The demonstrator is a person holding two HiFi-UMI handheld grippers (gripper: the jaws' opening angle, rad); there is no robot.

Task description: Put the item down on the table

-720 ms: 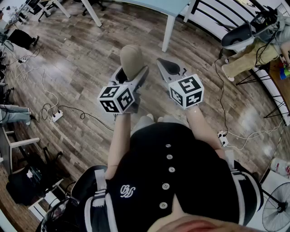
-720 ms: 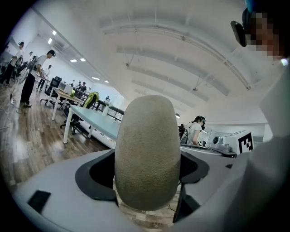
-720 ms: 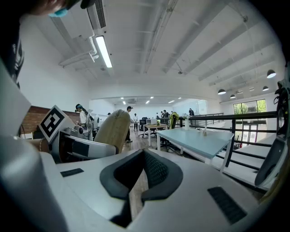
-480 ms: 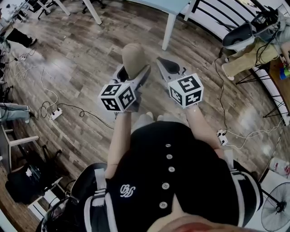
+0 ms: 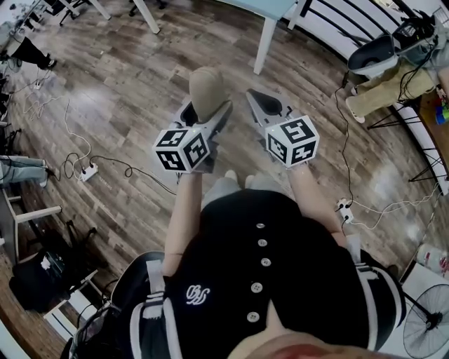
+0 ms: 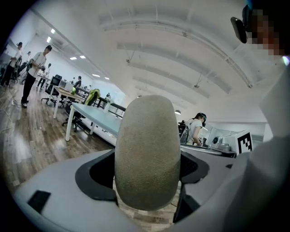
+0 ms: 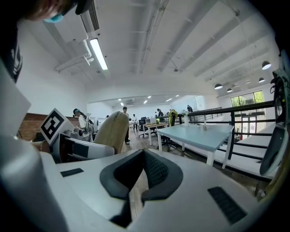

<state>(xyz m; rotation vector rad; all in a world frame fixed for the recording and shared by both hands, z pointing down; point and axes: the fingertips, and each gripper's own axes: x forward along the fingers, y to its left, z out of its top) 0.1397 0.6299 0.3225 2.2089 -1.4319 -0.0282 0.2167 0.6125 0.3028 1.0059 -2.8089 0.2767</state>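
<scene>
Tan oval item (image 5: 205, 90) sat clamped between the left gripper's (image 5: 204, 116) fingers (image 6: 97, 174) above the wooden floor (image 5: 126, 84), the empty right gripper (image 5: 262, 105) pinched closed at 3 o'clock; it likely needed carrying level to the pale surface (image 5: 265, 10) at 12 o'clock before release.

Seen from above: a black short-sleeved top (image 5: 302, 280) with a central row of white buttons (image 5: 262, 242), a white emblem (image 5: 197, 295) at eight o'clock, and white-striped shoulder straps (image 5: 156, 308). The left gripper (image 5: 208, 116) and right gripper (image 5: 263, 105) have pale grey shells and black pads, each bearing a black-and-white marker cube (image 5: 182, 149)
</scene>
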